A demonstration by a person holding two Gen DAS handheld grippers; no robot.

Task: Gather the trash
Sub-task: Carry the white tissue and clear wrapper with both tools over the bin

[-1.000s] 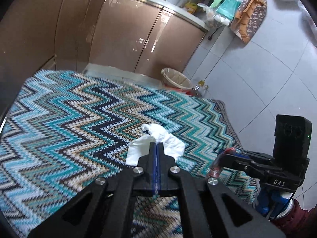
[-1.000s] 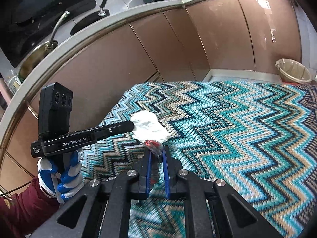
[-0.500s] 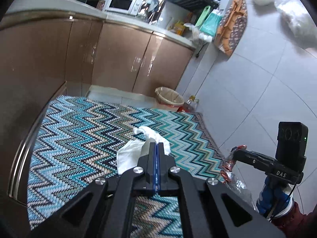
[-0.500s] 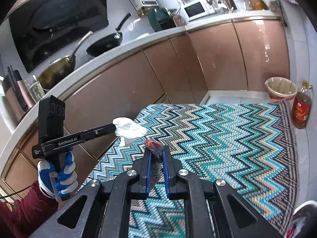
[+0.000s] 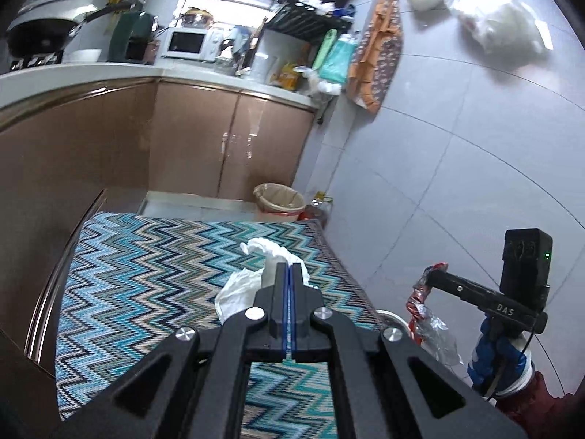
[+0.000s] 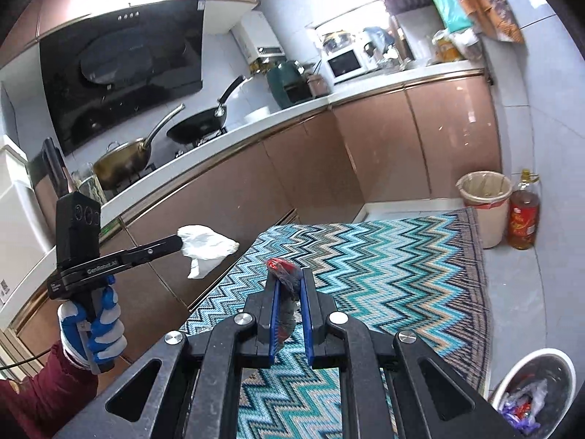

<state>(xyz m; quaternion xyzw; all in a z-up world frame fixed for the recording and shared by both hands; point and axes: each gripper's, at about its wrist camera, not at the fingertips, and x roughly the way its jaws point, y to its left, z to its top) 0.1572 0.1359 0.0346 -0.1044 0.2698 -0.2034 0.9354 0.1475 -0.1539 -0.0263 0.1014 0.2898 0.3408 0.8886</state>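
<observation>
My left gripper is shut on a crumpled white tissue, held in the air above the zigzag rug. The same tissue hangs from the left gripper at the left of the right wrist view. My right gripper is shut on a red and clear plastic wrapper. In the left wrist view that wrapper dangles from the right gripper at the lower right. A white trash bin with trash in it stands at the bottom right, beside the rug.
A beige lined bin and a bottle of oil stand at the rug's far end by the brown cabinets. Pans sit on the stove above the counter. Tiled wall runs along the right.
Both grippers have risen well above the rug, each still holding its piece of trash. The counter, stove and the white bin have come into view.
</observation>
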